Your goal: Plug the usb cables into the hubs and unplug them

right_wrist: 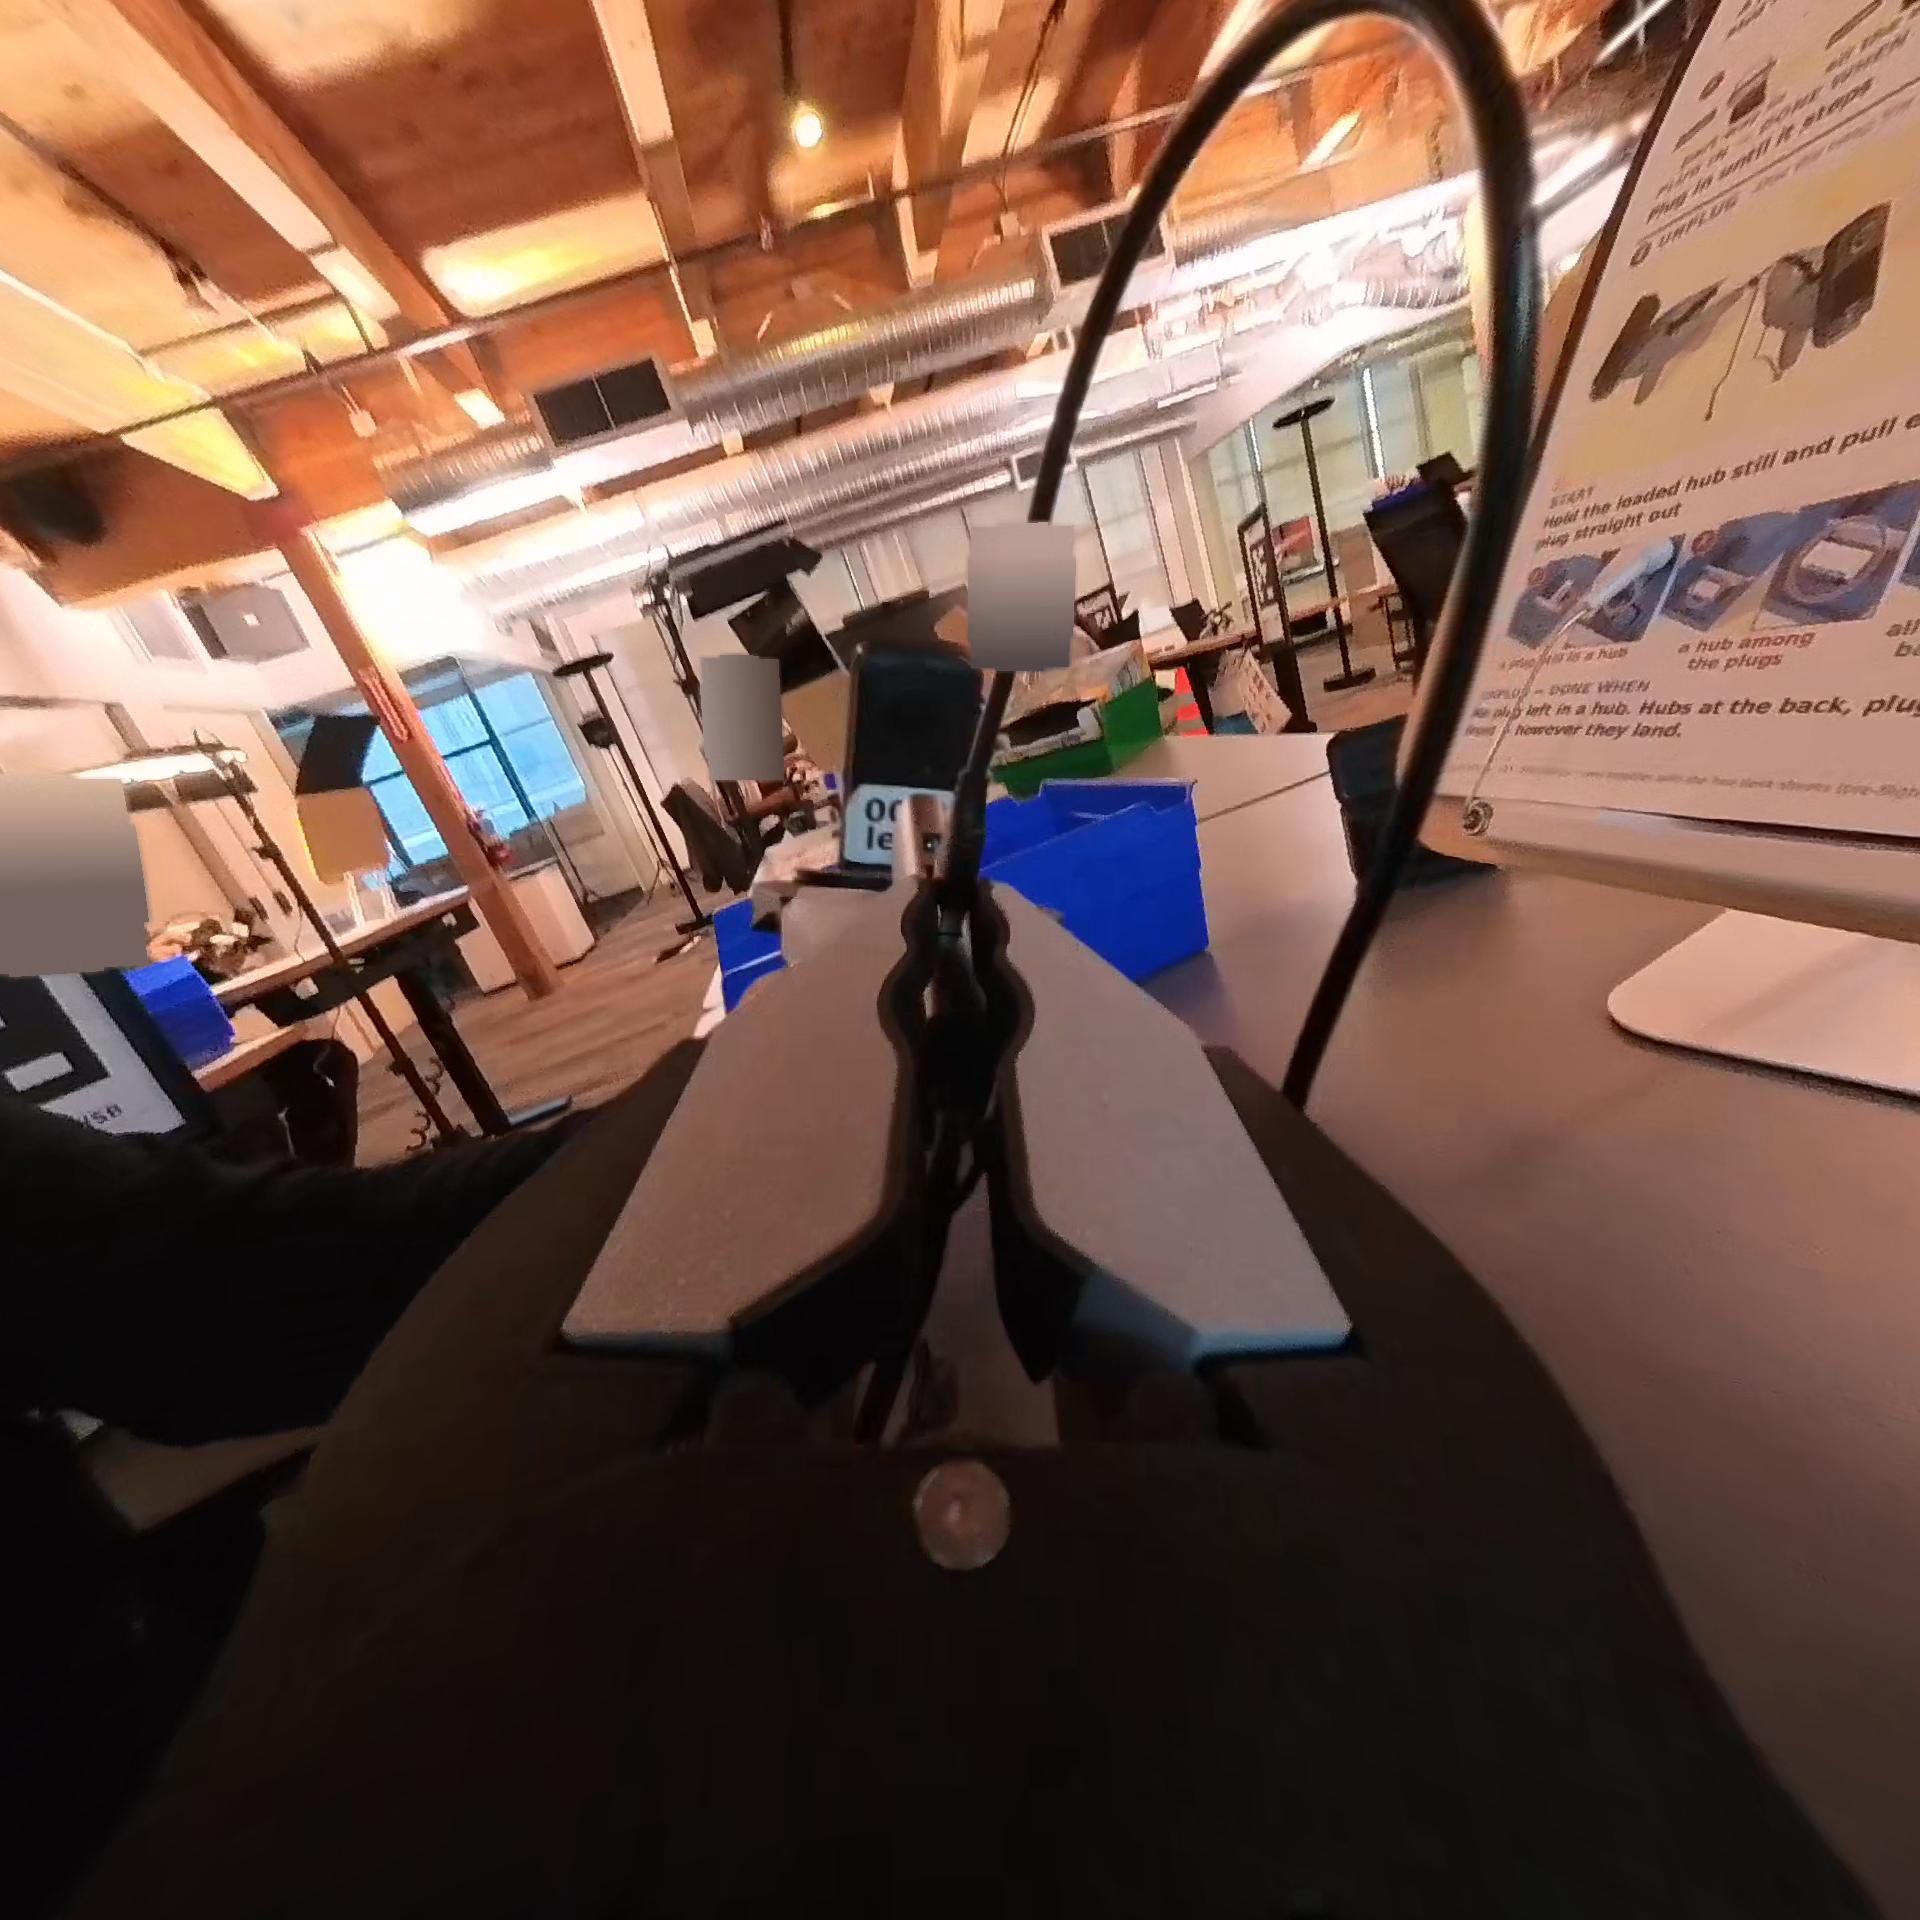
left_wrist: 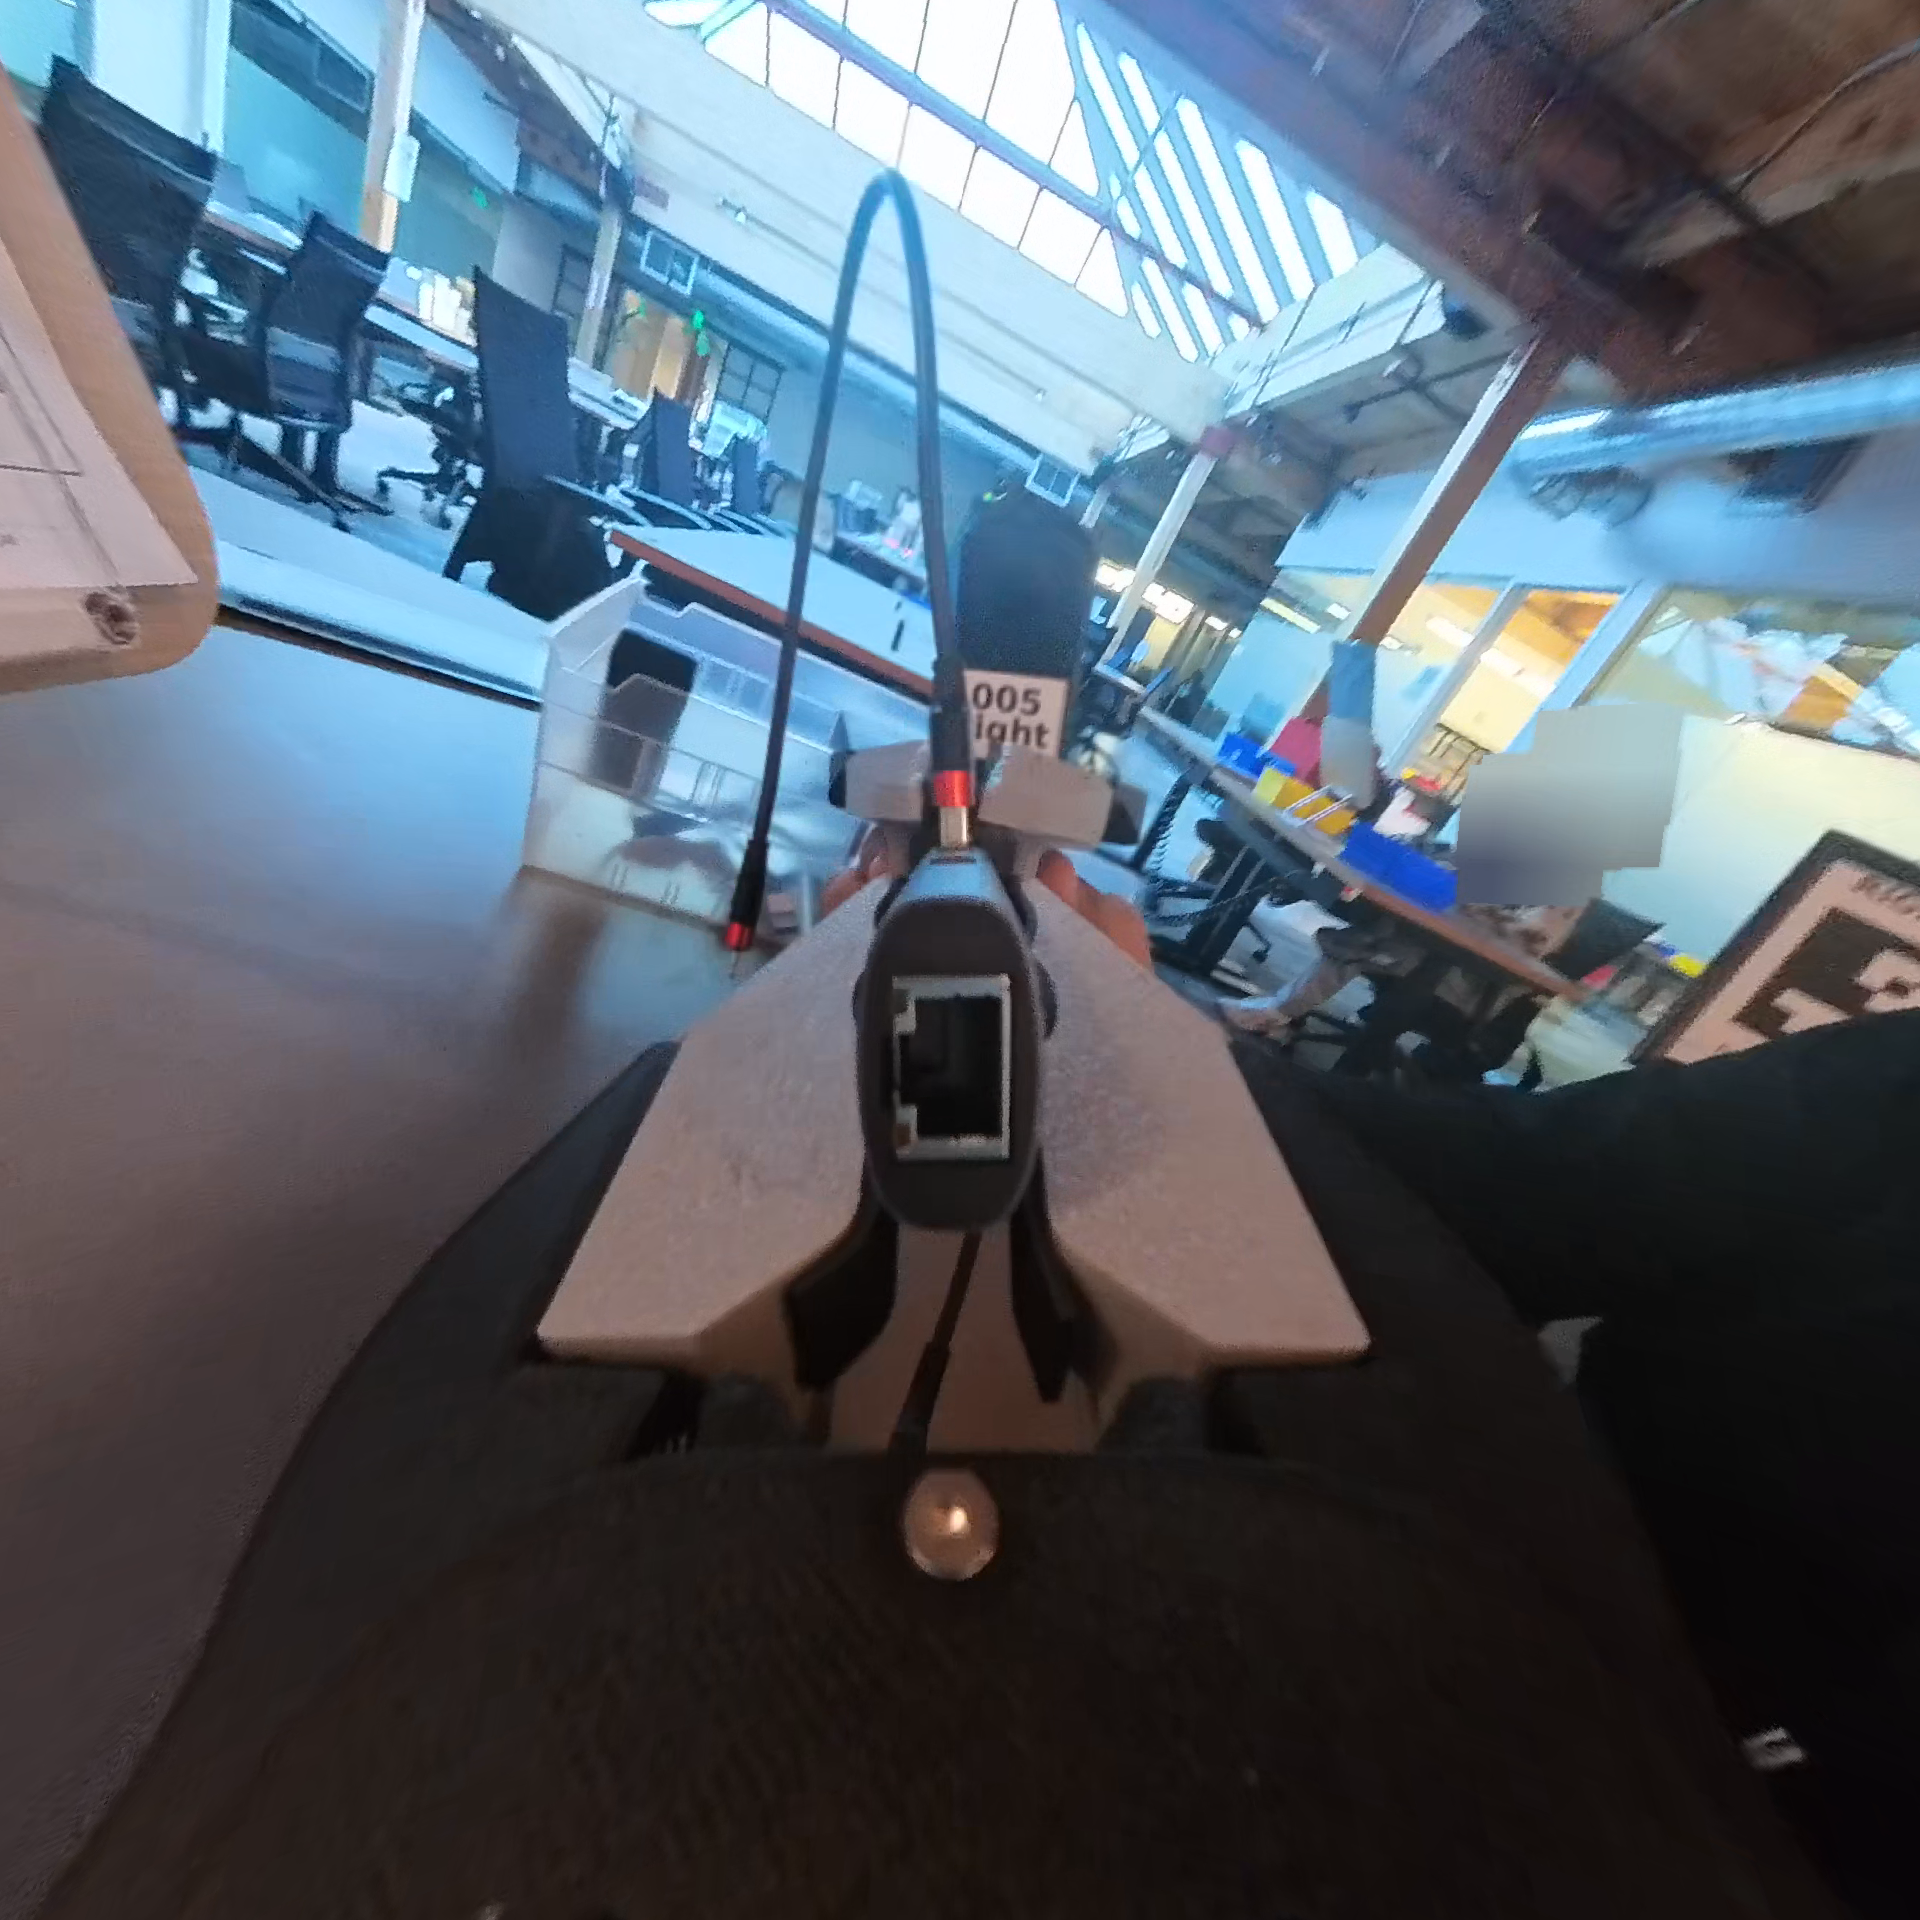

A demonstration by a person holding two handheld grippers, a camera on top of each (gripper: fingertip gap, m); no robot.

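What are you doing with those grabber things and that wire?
A person holds a hand-held gripper in each hand. The left hand-held gripper clamps a dark grey hub with a square port facing the camera. The right hand-held gripper pinches a black USB cable by its plug, pointed at the far end of the hub. The plug's metal tip still shows, so it is not fully in. The cable's other end dangles loose over the table.
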